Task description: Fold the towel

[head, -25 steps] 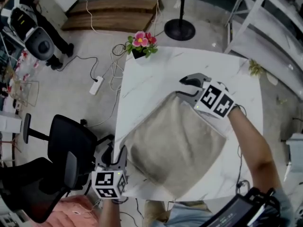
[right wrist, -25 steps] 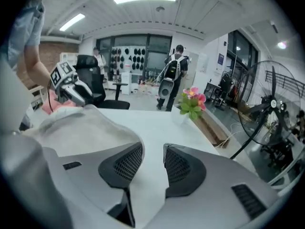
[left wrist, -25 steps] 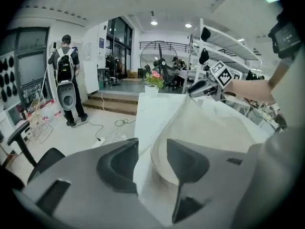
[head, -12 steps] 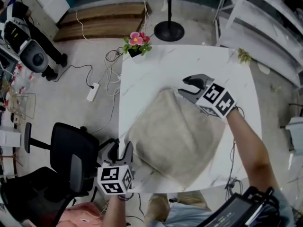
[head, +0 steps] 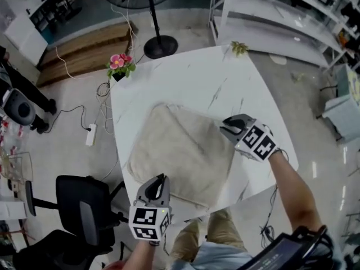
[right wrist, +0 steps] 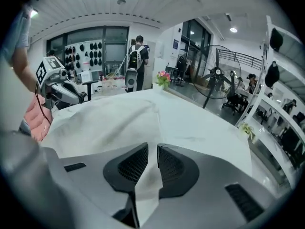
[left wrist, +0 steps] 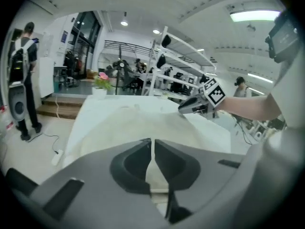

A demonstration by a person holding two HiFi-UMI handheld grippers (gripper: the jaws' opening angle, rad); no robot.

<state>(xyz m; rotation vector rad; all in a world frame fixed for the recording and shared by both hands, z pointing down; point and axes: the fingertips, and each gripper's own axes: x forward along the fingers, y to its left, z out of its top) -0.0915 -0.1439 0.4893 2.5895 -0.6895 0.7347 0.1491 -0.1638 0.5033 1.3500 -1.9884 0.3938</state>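
Gripping stage, I'd say: both grippers are on the towel [head: 180,151] and the fold itself isn't started. The towel lies flat on the white table [head: 191,72], turned like a diamond, its near edge close to the table's near edge.

Left gripper [head: 159,180]: jaws have just been closing and are down to a hairline slit. Its own view shows cloth in the gap, so it looks pinched on the towel's near edge. Right gripper [head: 228,129]: jaws have also just been closing, with a narrow gap left and cloth bunched up between the pads. It has the edge near the right corner.

To do it well:
- Check that each pinch has real cloth, not just the hem tip. The left bite looks thin.
- Lift both together, same height, with the span between them lightly taut.
- Carry across to the far-left side, toward the flower pot [head: 119,66], and lay edge on edge before letting go.
- Don't drag the towel toward the near edge. There's little margin there.

Pose: the left hand comes in from the person's side, gripper pointing away and tilted down, marker cube facing up. The right forearm reaches in diagonally from the lower right, gripper aimed up-left across the table and angled down onto the cloth.
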